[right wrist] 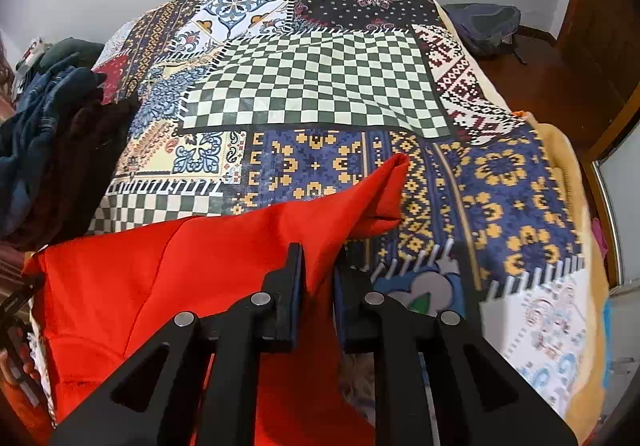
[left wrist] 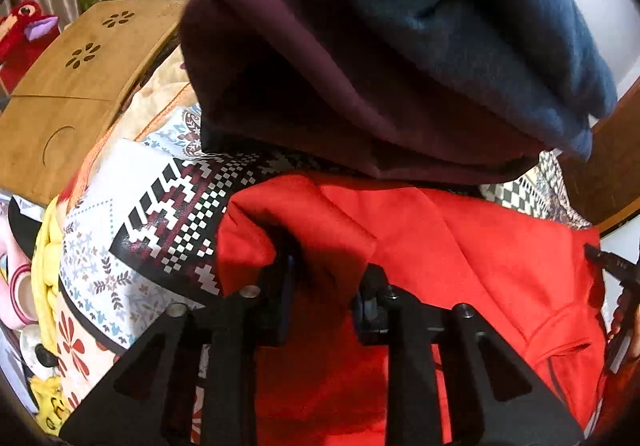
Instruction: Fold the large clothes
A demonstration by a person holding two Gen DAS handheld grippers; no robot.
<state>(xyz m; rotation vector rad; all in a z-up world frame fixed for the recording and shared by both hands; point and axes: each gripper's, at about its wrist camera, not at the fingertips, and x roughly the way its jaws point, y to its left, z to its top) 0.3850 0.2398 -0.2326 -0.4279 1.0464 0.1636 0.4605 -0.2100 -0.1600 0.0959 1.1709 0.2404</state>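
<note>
A bright red garment (left wrist: pixel 460 246) lies across the patchwork bed cover (left wrist: pixel 160 206). In the left wrist view my left gripper (left wrist: pixel 328 286) stands over its left edge. The jaws are apart with loose red cloth bunched between them, and a fold covers the left fingertip. In the right wrist view my right gripper (right wrist: pixel 320 274) is shut on a raised ridge of the red garment (right wrist: pixel 160 266), whose pointed corner (right wrist: pixel 394 174) reaches onto the cover. A maroon garment (left wrist: pixel 300 66) and a blue fleece one (left wrist: pixel 480 26) lie stacked beyond the red one.
The patchwork cover (right wrist: pixel 312 78) spans the whole bed. A pile of dark clothes (right wrist: pixel 40 146) sits at its left side. A wooden lap table (left wrist: pixel 80 78) and a red plush toy (left wrist: pixel 24 30) lie far left. A backpack (right wrist: pixel 484 26) rests on the floor.
</note>
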